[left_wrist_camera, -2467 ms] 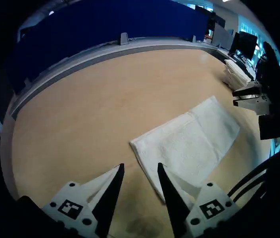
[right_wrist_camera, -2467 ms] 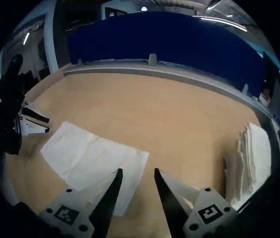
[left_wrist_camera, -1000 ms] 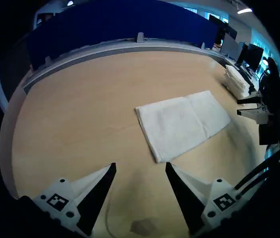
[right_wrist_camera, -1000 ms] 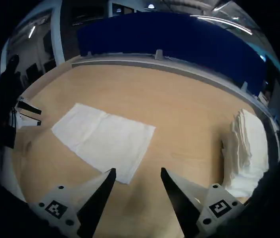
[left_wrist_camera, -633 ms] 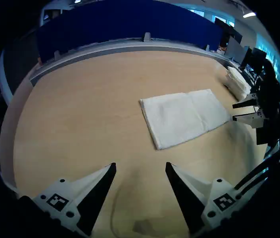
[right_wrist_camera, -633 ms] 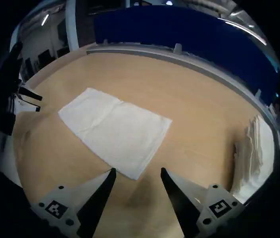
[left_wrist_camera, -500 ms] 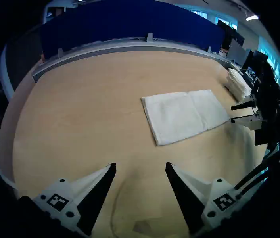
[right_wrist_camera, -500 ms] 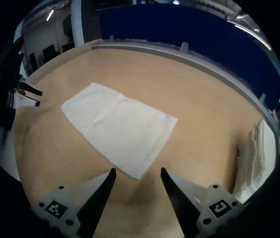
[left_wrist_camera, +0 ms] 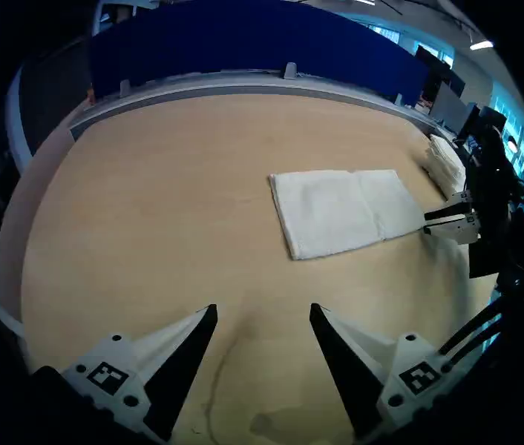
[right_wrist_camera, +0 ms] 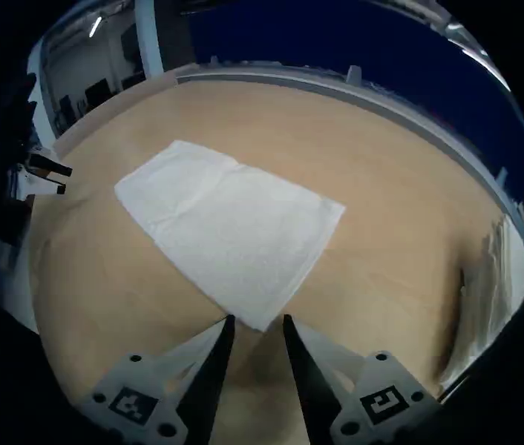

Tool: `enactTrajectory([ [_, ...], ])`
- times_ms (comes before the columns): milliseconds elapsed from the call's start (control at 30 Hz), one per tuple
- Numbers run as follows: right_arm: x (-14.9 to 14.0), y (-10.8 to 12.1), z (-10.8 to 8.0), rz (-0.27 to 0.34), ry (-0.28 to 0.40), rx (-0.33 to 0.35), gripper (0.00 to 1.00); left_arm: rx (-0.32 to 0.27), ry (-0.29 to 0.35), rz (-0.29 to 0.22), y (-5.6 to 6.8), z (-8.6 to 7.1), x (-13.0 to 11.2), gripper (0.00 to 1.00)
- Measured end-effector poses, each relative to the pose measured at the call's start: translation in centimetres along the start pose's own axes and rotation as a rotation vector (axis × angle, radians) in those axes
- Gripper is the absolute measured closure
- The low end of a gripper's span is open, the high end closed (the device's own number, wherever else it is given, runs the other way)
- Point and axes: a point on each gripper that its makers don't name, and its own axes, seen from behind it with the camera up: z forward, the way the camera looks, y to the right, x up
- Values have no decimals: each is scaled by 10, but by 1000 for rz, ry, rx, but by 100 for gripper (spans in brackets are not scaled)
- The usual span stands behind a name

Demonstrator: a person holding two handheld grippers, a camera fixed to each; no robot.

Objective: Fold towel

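White towel lies flat on the wooden table, right of centre. Left gripper hangs over the near side, fingers spread wide, holding nothing. Right gripper sits at the towel's right corner, fingers a narrow gap apart — the corner seems to lie just at their tips, ungripped. Far right rests a towel stack.

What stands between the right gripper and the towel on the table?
Nothing visible does. The right gripper is at the near corner of the towel, over bare table. The stack of towels lies far off to one side.
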Motion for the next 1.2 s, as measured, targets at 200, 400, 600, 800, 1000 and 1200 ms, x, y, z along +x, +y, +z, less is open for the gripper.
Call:
enactTrajectory([
  [200, -1, 0, 1, -15, 4, -9, 69, 0, -2, -1, 1, 0, -1, 8],
  [400, -2, 2, 0, -21, 5, -10, 75, -4, -4, 4, 3, -1, -2, 8],
  [600, -1, 6, 1, -34, 3, -31, 94, -4, -6, 7, 3, -1, -5, 8],
  [800, 1, 6, 2, -27, 4, -36, 94, -3, -4, 6, 2, -3, -5, 8],
  [1000, 16, 8, -4, -15, 33, -50, 95, 0, 2, 6, 0, -8, -3, 8],
  [1200, 42, 8, -18, -26, 74, -59, 95, -1, 12, 4, -2, -12, 1, 8],
])
